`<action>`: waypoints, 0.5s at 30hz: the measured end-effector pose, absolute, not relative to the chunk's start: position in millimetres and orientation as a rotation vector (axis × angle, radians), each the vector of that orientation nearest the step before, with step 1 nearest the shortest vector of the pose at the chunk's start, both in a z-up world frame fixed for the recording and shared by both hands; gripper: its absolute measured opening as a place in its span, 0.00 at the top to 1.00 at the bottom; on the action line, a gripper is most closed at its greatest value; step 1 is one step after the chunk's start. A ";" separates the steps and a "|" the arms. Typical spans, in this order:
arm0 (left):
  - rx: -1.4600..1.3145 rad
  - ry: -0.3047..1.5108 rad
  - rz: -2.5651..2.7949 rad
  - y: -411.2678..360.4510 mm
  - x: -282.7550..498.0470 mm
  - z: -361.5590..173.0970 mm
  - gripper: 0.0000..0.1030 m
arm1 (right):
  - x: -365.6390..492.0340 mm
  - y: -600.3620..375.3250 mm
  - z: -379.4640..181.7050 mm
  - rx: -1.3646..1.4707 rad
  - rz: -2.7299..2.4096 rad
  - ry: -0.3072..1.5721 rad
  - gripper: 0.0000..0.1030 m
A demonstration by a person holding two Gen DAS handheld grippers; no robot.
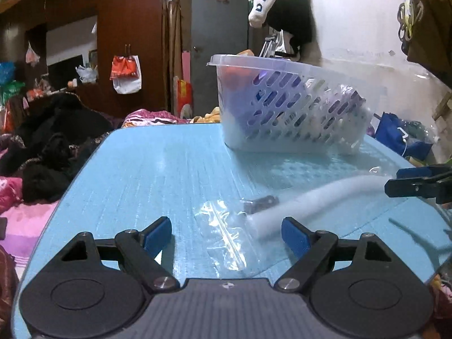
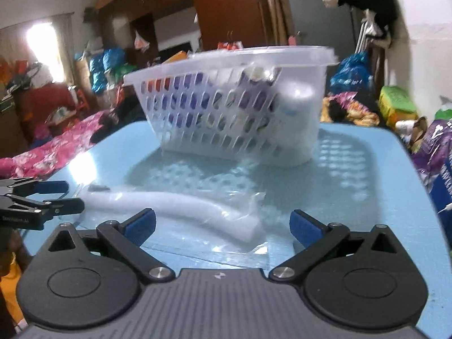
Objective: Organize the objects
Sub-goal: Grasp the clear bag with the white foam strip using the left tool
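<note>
The white foam tube (image 1: 316, 200) lies curved on my blue table (image 1: 147, 175), wrapped in a clear plastic bag (image 1: 226, 226) that spreads flat past its near end. Through my right camera the same tube (image 2: 180, 209) sits just ahead of my fingers, sealed inside the crinkled bag (image 2: 245, 197). A small dark item (image 1: 261, 203) rests in the bag beside the tube; I cannot tell what it is. My left gripper (image 1: 226, 233) has its blue pads spread wide apart with nothing between them. My right gripper (image 2: 223, 226) is likewise spread, gripping nothing. Further back, a white perforated basket (image 1: 285, 107) stands on the table, tilted and full of mixed items.
</note>
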State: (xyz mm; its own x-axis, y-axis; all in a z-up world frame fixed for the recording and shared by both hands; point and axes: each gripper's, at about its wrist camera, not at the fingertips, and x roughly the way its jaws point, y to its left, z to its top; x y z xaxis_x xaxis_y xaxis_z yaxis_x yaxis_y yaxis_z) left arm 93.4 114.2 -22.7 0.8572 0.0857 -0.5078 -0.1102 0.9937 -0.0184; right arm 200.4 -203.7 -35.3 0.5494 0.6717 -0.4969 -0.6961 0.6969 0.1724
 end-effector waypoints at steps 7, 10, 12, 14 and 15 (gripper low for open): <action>-0.013 0.529 0.085 110.9 86.9 -31.1 0.15 | 195.3 -201.2 -43.9 -0.069 0.840 0.604 0.20; 0.021 0.518 0.049 105.2 88.7 -33.3 0.15 | 189.3 -202.2 -45.0 -0.094 0.847 0.589 0.21; 0.031 0.512 0.034 102.3 89.7 -33.2 0.15 | 185.0 -198.6 -45.2 -0.136 0.829 0.572 0.26; 0.036 0.510 0.029 100.1 90.4 -33.3 0.19 | 182.5 -194.9 -45.1 -0.164 0.815 0.559 0.31; 0.044 0.505 0.033 98.4 90.9 -33.5 0.24 | 181.2 -194.4 -45.3 -0.174 0.813 0.553 0.35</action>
